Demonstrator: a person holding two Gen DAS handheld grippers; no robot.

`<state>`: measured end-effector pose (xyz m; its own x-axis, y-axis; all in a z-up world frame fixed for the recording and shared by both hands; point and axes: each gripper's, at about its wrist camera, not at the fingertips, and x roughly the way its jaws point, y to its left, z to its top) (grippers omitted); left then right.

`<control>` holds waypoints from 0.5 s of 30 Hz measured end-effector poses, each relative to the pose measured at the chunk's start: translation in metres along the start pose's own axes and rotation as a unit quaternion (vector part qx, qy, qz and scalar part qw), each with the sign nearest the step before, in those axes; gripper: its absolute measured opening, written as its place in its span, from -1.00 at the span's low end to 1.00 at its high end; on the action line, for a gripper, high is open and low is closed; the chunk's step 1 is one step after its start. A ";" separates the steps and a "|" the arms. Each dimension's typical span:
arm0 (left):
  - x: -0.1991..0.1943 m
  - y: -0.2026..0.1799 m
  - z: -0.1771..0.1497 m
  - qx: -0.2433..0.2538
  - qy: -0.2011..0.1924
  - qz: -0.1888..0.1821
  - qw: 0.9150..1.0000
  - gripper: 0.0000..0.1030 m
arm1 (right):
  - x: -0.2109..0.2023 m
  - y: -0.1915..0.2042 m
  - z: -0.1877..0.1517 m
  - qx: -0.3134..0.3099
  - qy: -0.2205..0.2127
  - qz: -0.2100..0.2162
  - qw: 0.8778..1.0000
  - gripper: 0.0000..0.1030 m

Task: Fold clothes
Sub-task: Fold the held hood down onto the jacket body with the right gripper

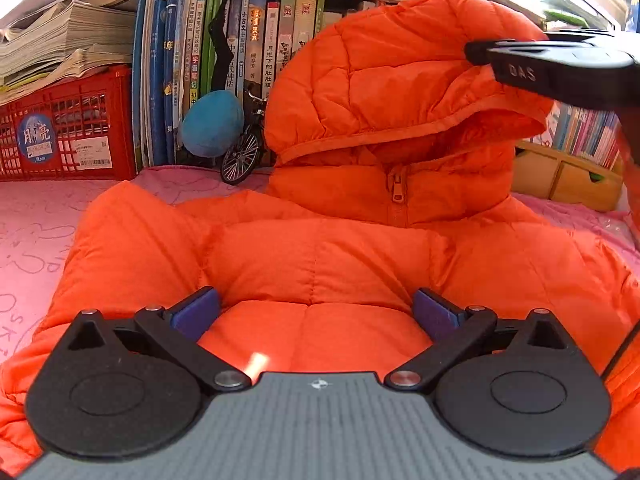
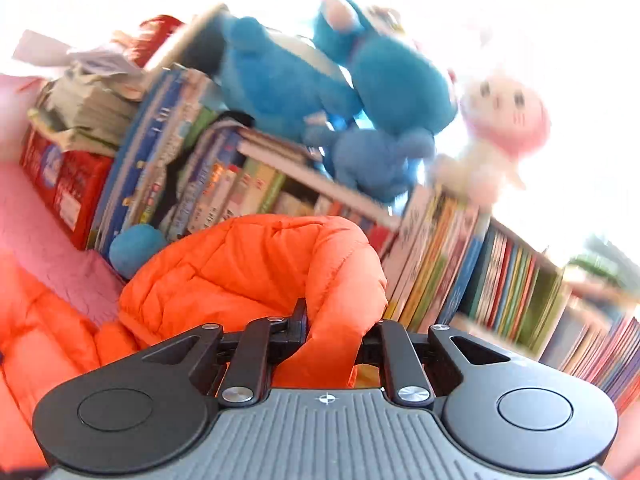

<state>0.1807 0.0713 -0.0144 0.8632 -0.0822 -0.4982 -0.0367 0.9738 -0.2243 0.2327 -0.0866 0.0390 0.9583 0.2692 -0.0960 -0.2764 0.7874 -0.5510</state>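
Observation:
An orange hooded puffer jacket [image 1: 320, 248] lies front up on the pink bed cover [image 1: 36, 232], zipper closed. My left gripper [image 1: 316, 308] hovers low over the jacket's body; its blue pads [image 1: 196, 312] stand wide apart and open, with padded fabric bulging between them. The hood [image 1: 380, 80] is held upright by my right gripper [image 1: 478, 54], which comes in from the upper right and pinches the hood's top edge. In the right wrist view that gripper [image 2: 336, 328] is shut on a fold of the hood [image 2: 248, 256].
Behind the jacket stands a row of books [image 1: 248, 40], a red crate [image 1: 68, 132] under stacked papers, a blue ball toy [image 1: 212, 124], a small model bicycle [image 1: 244, 148] and a wooden box [image 1: 568, 180]. Blue plush toys [image 2: 320, 80] and a pink-white one [image 2: 500, 120] sit on the books.

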 end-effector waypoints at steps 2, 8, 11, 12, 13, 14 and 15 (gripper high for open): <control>-0.009 0.024 0.009 -0.065 -0.019 -0.063 0.996 0.99 | -0.039 0.018 -0.001 -0.088 -0.058 -0.014 0.994 -0.66; -0.040 0.106 0.020 -0.294 -0.018 -0.340 0.893 1.00 | -0.126 0.046 -0.033 -0.226 -0.146 -0.035 0.962 -0.66; -0.046 0.118 0.019 -0.348 0.025 -0.419 0.838 1.00 | -0.157 0.057 -0.055 -0.275 -0.180 -0.027 0.944 -0.67; -0.049 0.120 0.020 -0.354 0.038 -0.427 0.832 1.00 | -0.164 0.060 -0.061 -0.290 -0.187 -0.020 0.938 -0.67; -0.054 0.120 0.020 -0.354 0.045 -0.425 0.832 1.00 | -0.171 0.062 -0.066 -0.304 -0.193 -0.012 0.933 -0.67; -0.058 0.120 0.021 -0.354 0.051 -0.423 0.832 1.00 | -0.178 0.064 -0.071 -0.316 -0.198 -0.005 0.928 -0.67; -0.061 0.120 0.021 -0.354 0.055 -0.421 0.833 1.00 | -0.183 0.064 -0.075 -0.325 -0.203 0.000 0.924 -0.67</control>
<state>0.1338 0.1976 0.0067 0.6835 -0.7297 0.0206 0.2377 0.1958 -0.9514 0.0451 -0.1266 -0.0410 0.8156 0.5590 0.1492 -0.0492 0.3239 -0.9448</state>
